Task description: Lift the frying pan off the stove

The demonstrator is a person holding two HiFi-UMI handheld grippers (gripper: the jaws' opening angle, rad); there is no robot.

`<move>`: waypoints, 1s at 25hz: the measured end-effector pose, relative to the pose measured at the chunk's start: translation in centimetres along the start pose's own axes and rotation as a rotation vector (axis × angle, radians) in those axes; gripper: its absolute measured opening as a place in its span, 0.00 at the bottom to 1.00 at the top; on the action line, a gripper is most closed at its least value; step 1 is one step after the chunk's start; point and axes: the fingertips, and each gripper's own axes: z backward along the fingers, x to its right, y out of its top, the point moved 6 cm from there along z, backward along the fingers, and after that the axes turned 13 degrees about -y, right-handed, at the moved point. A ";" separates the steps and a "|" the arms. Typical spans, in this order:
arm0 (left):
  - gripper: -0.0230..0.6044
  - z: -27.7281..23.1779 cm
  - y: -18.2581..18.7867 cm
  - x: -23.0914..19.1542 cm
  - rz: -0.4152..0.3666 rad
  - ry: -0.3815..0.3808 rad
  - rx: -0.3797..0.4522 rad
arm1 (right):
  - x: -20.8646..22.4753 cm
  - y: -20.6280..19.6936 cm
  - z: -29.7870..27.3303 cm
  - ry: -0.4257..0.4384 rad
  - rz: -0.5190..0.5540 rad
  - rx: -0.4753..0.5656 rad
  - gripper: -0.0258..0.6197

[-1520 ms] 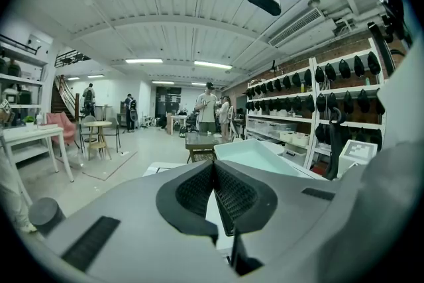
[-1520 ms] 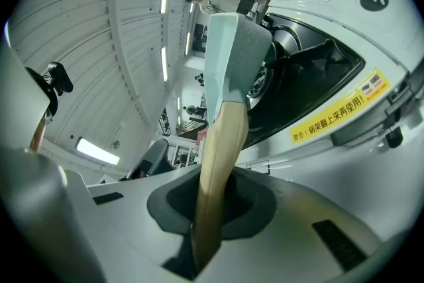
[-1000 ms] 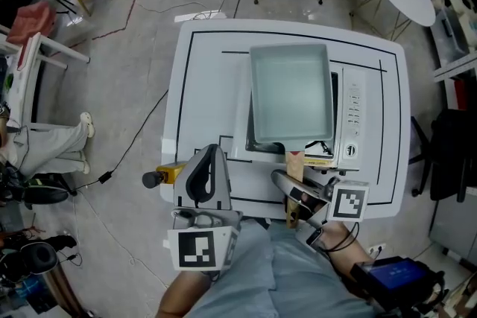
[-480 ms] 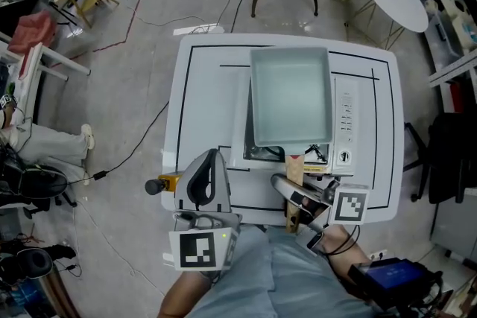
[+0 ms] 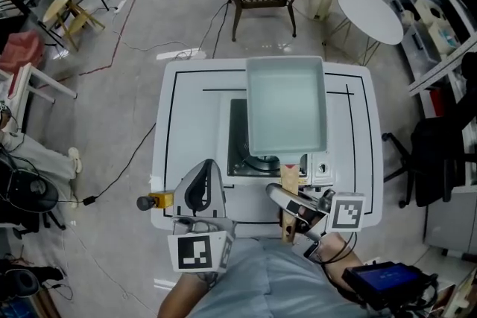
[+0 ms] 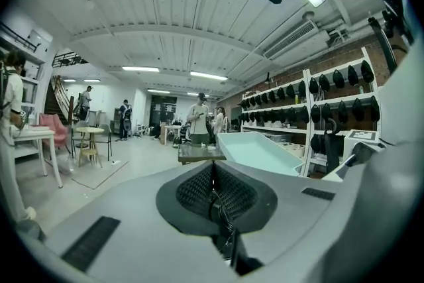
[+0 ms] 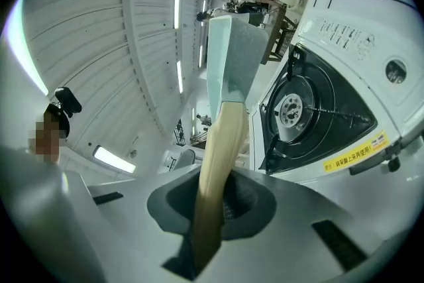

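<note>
Since the earlier frames the frying pan (image 5: 287, 104) has come up off the stove (image 5: 237, 132). A second ago its near edge sat low over the burner; now more of the burner (image 5: 261, 161) shows beneath that edge. In the right gripper view the pale square pan (image 7: 233, 53) hangs clear of the burner grate (image 7: 311, 109), with open space between them. The pan sits roughly level over the stove and looks empty.

Its wooden handle (image 5: 289, 179) runs back toward the person and into the right hand-held gripper (image 5: 287, 199). That gripper's own view shows the jaws clenched on the handle (image 7: 222, 156), which fills the gap between them. The grip has not loosened during the rise, so the pan's weight is judged to hang entirely from this one hold near the handle's end.

The left hand-held gripper (image 5: 209, 166) hovers over the near left part of the table (image 5: 168, 130), well apart from the pan. Its view shows the jaws pressed together with nothing between them (image 6: 213, 199), and it takes no part in the lift.

The lift looks essentially achieved. What remains is probably to keep the pan steady, since a long handle held far from the load could let it tip or twist.
</note>
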 end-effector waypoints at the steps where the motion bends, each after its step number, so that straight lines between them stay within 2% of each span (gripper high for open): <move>1: 0.06 -0.1 0.1 0.1 -0.001 -0.006 0.003 | -0.2 0.1 0.3 -0.004 0.006 0.007 0.14; 13: 0.06 -1.1 1.5 2.5 -0.001 -0.079 0.026 | -1.9 0.4 3.4 -0.012 0.032 0.058 0.14; 25: 0.06 -1.4 1.3 3.4 -0.026 -0.098 0.019 | -1.3 0.3 4.1 0.010 0.025 0.078 0.14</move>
